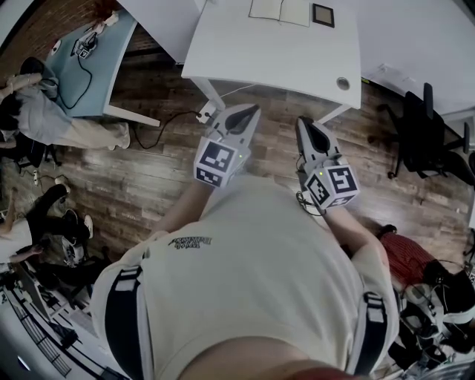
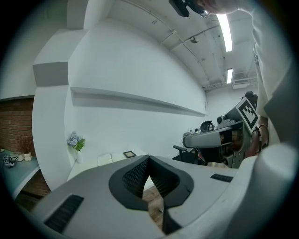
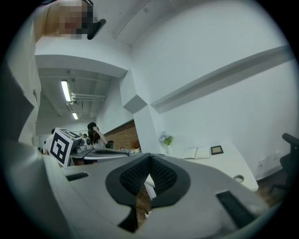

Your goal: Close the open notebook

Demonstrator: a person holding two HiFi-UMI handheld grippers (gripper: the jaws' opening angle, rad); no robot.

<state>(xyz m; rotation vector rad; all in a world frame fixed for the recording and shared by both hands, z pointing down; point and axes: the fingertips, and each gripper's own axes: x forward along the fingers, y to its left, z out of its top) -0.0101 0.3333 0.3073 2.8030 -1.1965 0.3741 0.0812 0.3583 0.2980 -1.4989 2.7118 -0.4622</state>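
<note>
The left gripper (image 1: 250, 112) and the right gripper (image 1: 303, 122) are being held side by side in front of a person in a cream T-shirt (image 1: 252, 282). They are hanging over a floor of brown wooden planks (image 1: 148, 178), short of the table. Both are moulded in smooth grey plastic and taper to a point. Each is carrying a cube printed with black-and-white square markers. In the left gripper view, the left gripper's black fingers (image 2: 135, 175), ribbed with a fine grid, are meeting at their tips with nothing between them. The right gripper view is showing the same: its textured pads (image 3: 161, 176) are pressing together, empty.

The open notebook (image 1: 280, 10) is lying flat on the far part of a smooth white table (image 1: 245, 59), well apart from both grippers. Its pale pages are forming a wide rectangle, partly cut off by the top edge of the head view. The spread's long axis is running across the table from left to right. The centre fold is pointing away from the person. Just to its right, a small dark square frame (image 1: 323, 15) is resting. A round cable hole (image 1: 342, 83) is sitting near the table's right front corner. A small vase of flowers (image 3: 166, 139) is standing beyond the notebook's left end, by the white wall.
</note>
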